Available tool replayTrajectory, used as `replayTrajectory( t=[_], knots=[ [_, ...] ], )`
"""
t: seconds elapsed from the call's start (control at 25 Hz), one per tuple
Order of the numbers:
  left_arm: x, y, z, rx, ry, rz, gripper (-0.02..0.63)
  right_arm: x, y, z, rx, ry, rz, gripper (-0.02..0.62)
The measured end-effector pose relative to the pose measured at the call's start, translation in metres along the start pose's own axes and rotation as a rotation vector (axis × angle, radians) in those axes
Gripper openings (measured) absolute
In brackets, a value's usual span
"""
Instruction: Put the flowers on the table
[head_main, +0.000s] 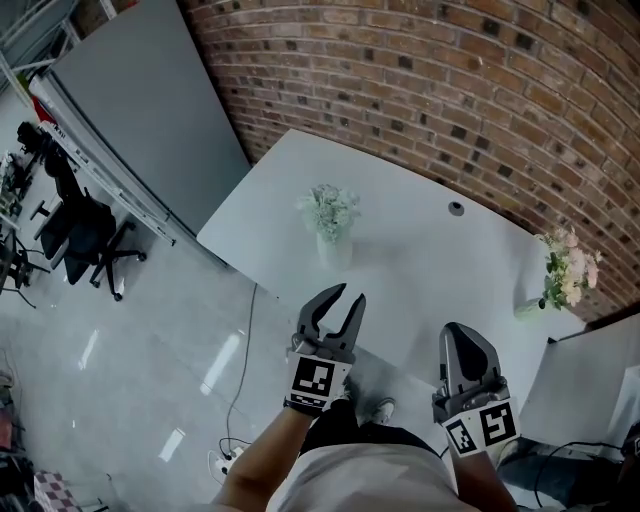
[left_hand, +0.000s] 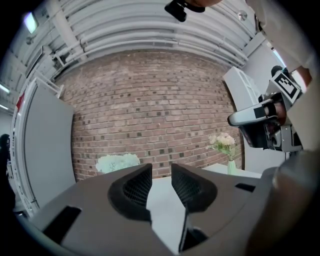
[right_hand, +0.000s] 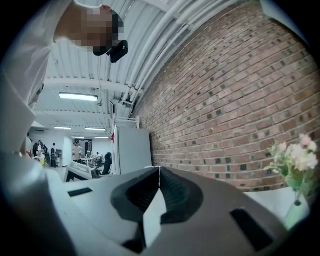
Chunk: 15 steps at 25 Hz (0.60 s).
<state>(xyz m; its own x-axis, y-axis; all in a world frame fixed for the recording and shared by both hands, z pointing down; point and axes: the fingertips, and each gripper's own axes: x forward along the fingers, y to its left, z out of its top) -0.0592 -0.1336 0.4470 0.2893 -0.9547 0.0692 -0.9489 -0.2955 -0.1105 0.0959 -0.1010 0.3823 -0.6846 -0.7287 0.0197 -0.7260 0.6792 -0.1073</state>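
Already on the white table (head_main: 420, 285) are two bunches: the pale green-white flowers (head_main: 330, 210) stand upright in a clear vase (head_main: 334, 250) toward the table's left end, a little in from its near edge, and the pink flowers (head_main: 572, 262) stand in a slim green vase (head_main: 531, 308) at the right end, close to the edge there. The two bunches are well apart, and between them, nearer the far edge, a small round hole (head_main: 456, 208) shows in the tabletop. The left claw (head_main: 347, 296) hangs over the near edge, pointing toward the green-white bunch but clear of it; its jaws stand partly apart with a narrow gap, and only bare tabletop shows between them, so it holds nothing. The right claw (head_main: 462, 330) is held just off the near edge further right, its jaw tips pressed together with nothing caught in them. A brick wall (head_main: 450, 90) runs along the table's far edge. Beyond the left end a grey panel (head_main: 150, 110) leans beside the wall, and an office chair (head_main: 90, 235) stands on the glossy floor (head_main: 150, 370) past it.
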Motion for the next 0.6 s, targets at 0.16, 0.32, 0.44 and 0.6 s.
replayTrajectory(
  t=[0.16, 0.32, 0.44, 0.6],
  knots=[
    [-0.015, -0.009, 0.009, -0.001, -0.012, 0.028, 0.080, -0.008, 0.003, -0.001, 0.011, -0.009, 0.035, 0.015],
    [-0.032, -0.017, 0.013, -0.016, -0.015, 0.057, 0.061, -0.015, 0.010, -0.003, 0.021, -0.015, 0.066, 0.015],
    [-0.047, -0.021, 0.016, -0.038, -0.020, 0.078, 0.046, -0.023, 0.015, -0.005, 0.028, -0.012, 0.078, 0.015],
    [-0.066, -0.026, 0.016, -0.080, -0.015, 0.108, 0.026, -0.032, 0.014, -0.006, 0.039, -0.012, 0.080, 0.015]
  ],
)
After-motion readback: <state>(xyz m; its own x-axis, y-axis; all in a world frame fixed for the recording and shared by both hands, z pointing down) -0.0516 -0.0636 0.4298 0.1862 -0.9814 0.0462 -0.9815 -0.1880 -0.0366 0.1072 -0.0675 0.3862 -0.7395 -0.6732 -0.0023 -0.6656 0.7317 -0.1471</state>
